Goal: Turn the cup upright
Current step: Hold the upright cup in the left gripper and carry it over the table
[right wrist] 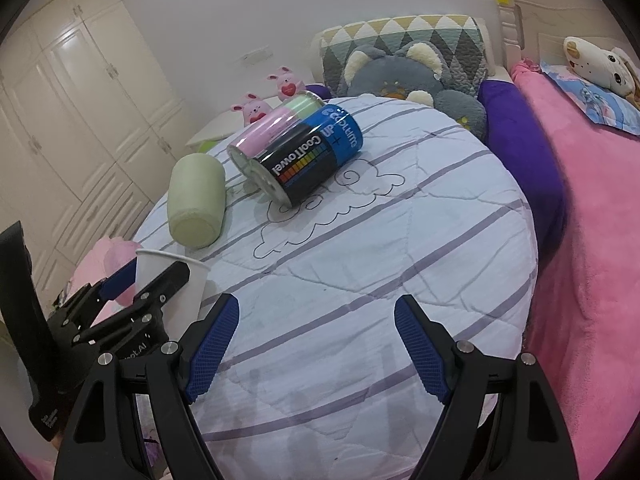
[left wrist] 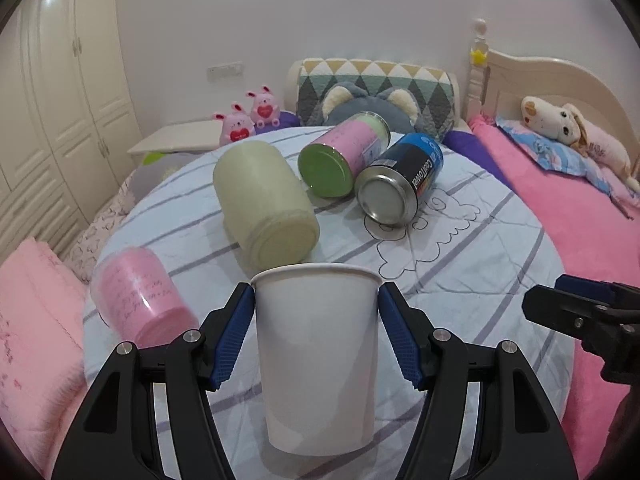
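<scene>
White paper cup [left wrist: 316,356] is sitting mouth-up between the left tongs [left wrist: 316,336], rim toward the far side, base near the camera, on the round quilted cushion [right wrist: 400,264] with purple stripes. You're flanking it with the blue pads [left wrist: 234,340] close on both walls; I cannot tell whether they're actually pressing or just beside it, no wall dent is showing. In the right wrist view the same cup [right wrist: 180,280] is standing at the cushion's left edge with the left tongs around it. Your right tongs [right wrist: 316,348] are spread wide with nothing between them, hanging over bare quilt well apart from the cup.

Judging from this, the flip is looking basically done and you're at the set-down. To do it well: be keeping the cup vertical, be lowering until the base is fully seated on the quilt, since that surface is soft and uneven and a light paper cup tips easily. Be opening both pads evenly so neither drags the rim sideways, then be backing straight out along the fingers.

Watch the neighbours: pale green roll [left wrist: 264,208] is lying just beyond the rim, pink jar [left wrist: 140,296] to its left, green-lidded can [left wrist: 340,156] and blue can [left wrist: 404,176] further back, all on their sides. Don't be nudging the roll on retreat.
</scene>
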`<act>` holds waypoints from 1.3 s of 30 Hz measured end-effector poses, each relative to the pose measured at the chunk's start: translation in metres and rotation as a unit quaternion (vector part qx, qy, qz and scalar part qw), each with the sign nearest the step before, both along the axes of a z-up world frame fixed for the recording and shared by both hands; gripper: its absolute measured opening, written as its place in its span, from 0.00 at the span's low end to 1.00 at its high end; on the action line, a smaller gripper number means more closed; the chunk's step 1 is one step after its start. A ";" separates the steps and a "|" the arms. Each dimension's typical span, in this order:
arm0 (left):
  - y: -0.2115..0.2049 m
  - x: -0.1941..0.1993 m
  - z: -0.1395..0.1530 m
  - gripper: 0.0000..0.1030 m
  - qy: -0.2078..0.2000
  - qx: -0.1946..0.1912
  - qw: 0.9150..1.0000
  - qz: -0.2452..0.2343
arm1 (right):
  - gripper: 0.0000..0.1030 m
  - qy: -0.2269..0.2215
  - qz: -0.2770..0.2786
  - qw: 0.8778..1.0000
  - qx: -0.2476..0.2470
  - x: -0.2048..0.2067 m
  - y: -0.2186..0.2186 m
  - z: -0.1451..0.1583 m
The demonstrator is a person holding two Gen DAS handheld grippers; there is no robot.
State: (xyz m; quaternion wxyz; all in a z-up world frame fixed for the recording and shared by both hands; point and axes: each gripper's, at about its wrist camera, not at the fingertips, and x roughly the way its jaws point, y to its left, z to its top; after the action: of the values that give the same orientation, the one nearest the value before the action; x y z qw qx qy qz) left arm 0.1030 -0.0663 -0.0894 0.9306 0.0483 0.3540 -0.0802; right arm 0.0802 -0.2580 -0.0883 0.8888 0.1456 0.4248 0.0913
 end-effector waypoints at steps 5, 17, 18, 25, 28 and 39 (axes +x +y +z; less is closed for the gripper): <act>0.001 0.004 0.010 0.64 -0.011 -0.013 1.000 -0.002 | 0.79 0.000 0.005 1.000 -0.004 0.000 0.005 0.002; 0.006 0.015 0.024 0.64 -0.030 -0.043 0.999 -0.012 | 0.79 0.008 0.053 0.999 -0.002 0.013 0.022 -0.007; 0.007 0.015 0.021 0.64 -0.026 -0.044 0.999 -0.011 | 0.79 0.009 0.056 0.998 -0.002 0.013 0.023 -0.008; 0.013 0.019 0.022 0.64 -0.014 -0.065 0.998 -0.015 | 0.79 0.002 0.177 0.981 0.082 0.010 0.053 -0.021; 0.013 0.016 0.026 0.64 -0.022 -0.064 0.998 -0.019 | 0.79 -0.017 0.191 0.974 0.122 0.013 0.057 -0.023; 0.009 0.016 0.019 0.64 -0.020 -0.050 0.998 -0.017 | 0.79 -0.004 0.148 0.988 0.034 0.034 0.058 -0.035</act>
State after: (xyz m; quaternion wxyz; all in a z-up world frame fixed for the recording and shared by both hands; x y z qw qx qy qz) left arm 0.1193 -0.0571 -0.0701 0.9371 0.0093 0.3303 -0.1129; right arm 0.1138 -0.1998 -0.1231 0.8619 0.1113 0.4345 0.2367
